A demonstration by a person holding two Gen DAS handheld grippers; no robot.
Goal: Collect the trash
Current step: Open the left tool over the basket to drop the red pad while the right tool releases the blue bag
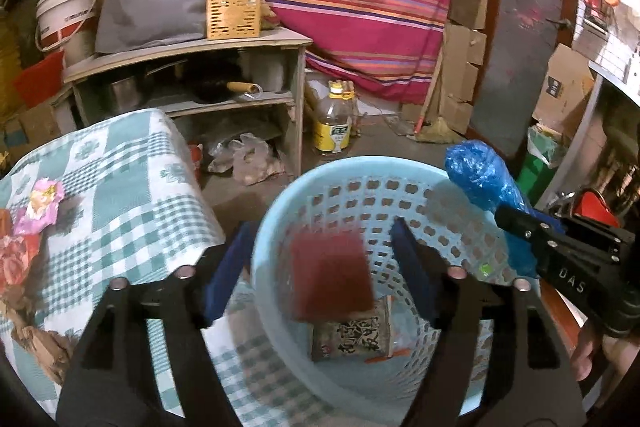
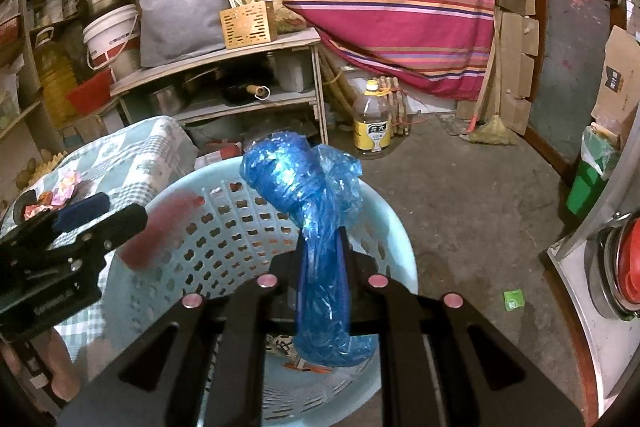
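Observation:
A light blue perforated basket (image 1: 280, 195) stands beside the checked table; it also shows in the right wrist view (image 2: 224, 195). My left gripper (image 1: 320, 267) is open above it. A blurred dark red square piece (image 1: 330, 273) is in the air between its fingers, apart from both, over a printed wrapper (image 1: 352, 339) on the basket bottom. The red piece shows as a blur in the right wrist view (image 2: 160, 231). My right gripper (image 2: 322, 247) is shut on a crumpled blue plastic bag (image 2: 296, 175), held over the basket's right rim; it also shows in the left wrist view (image 1: 480, 175).
The table with a green checked cloth (image 1: 120, 179) carries a pink wrapper (image 1: 40, 205), a red floral wrapper (image 1: 16, 263) and crumpled brown paper (image 1: 44, 343). Behind are a wooden shelf (image 1: 192, 51) and an oil bottle (image 1: 334, 123). A small green scrap (image 2: 513, 299) lies on the floor.

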